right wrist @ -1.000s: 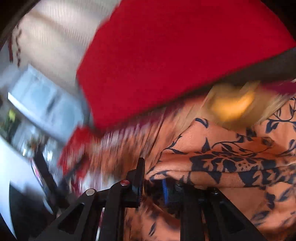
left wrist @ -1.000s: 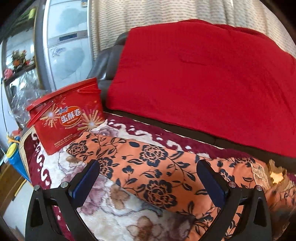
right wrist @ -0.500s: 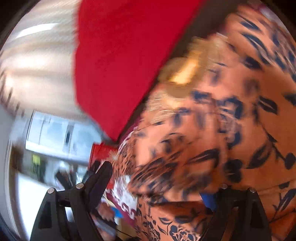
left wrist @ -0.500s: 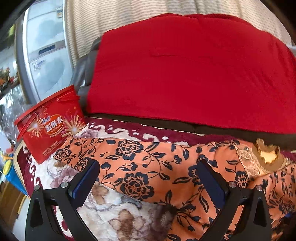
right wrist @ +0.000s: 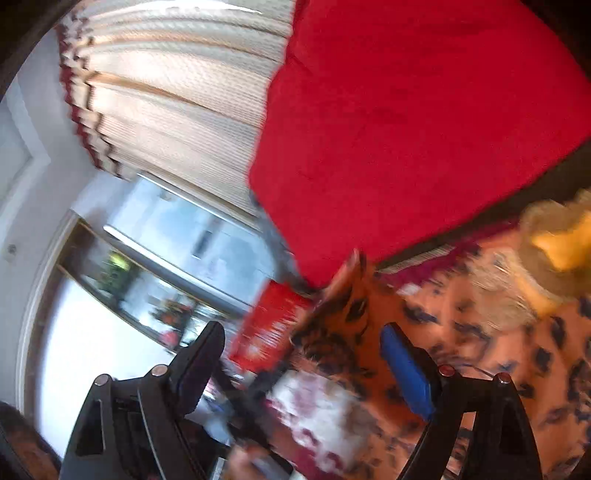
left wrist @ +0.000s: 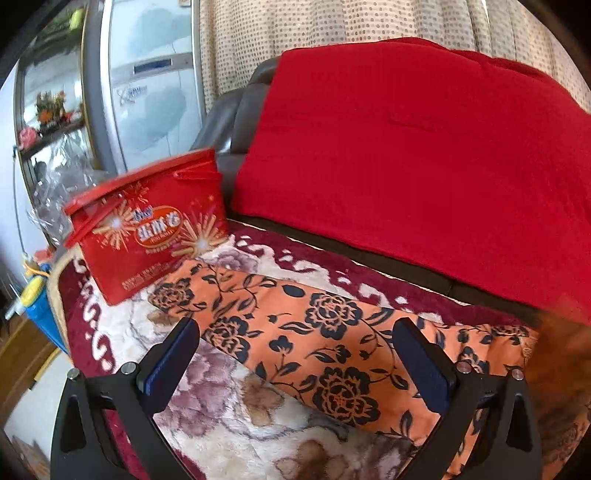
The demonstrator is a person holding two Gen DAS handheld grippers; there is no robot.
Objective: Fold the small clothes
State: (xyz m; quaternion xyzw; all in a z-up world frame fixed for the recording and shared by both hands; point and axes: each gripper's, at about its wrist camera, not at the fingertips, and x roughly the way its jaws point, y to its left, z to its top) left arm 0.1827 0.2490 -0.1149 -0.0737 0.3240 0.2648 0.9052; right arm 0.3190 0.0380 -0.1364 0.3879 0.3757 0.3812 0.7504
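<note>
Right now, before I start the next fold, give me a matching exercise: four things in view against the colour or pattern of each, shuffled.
Things:
1. garment
2. box
3. curtain
4. blanket on the sofa back

Colour or pattern:
A. cream with small dots
B. plain red cloth
C. orange with dark flowers
D. red with printed sparks and a label

Pairs: 1-C, 2-D, 3-A, 4-B

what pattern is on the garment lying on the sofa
Orange garment with dark navy flowers and leafy vines; clearest in the left wrist view.
</note>
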